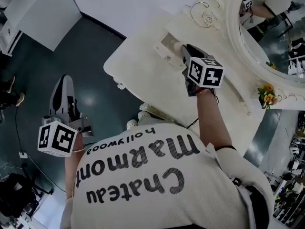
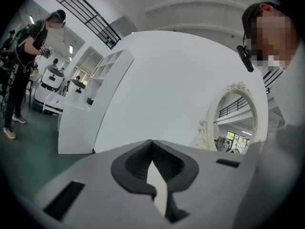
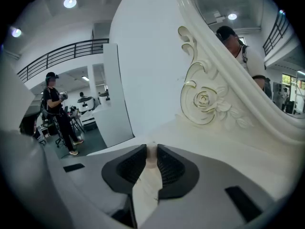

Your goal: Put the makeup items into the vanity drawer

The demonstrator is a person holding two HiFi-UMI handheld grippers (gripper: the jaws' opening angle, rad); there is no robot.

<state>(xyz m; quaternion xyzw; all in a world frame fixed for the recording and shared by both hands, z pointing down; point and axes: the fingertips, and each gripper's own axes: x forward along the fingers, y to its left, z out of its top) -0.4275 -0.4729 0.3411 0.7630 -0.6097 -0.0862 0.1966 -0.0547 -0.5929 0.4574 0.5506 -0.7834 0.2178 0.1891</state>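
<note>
Grey right gripper (image 3: pixel 151 149) nips pale item (image 3: pixel 151 159) — left gripper (image 2: pixel 152 143) closed.

The right gripper (image 3: pixel 151 149) has two gray jaws with black pads (image 3: pixel 126 168). The jaws are close together, and a small pale thing (image 3: pixel 151 157) sits pinched between them near the tips. I cannot tell what it is. Under the jaws is the cream vanity top (image 3: pixel 228 149). Just behind it stands a big mirror (image 3: pixel 224 4) with a curly frame, and a carved rose (image 3: pixel 204 99) is on the frame. A person in a cap (image 3: pixel 240 44) shows in the mirror glass. A plain white wall (image 3: pixel 147 56) stands to the left of the frame. Far off on the left, another person (image 3: pixel 58 109) stands on a dark floor, under a black railing (image 3: pixel 62 54) and round ceiling lights (image 3: pixel 70 3).
</note>
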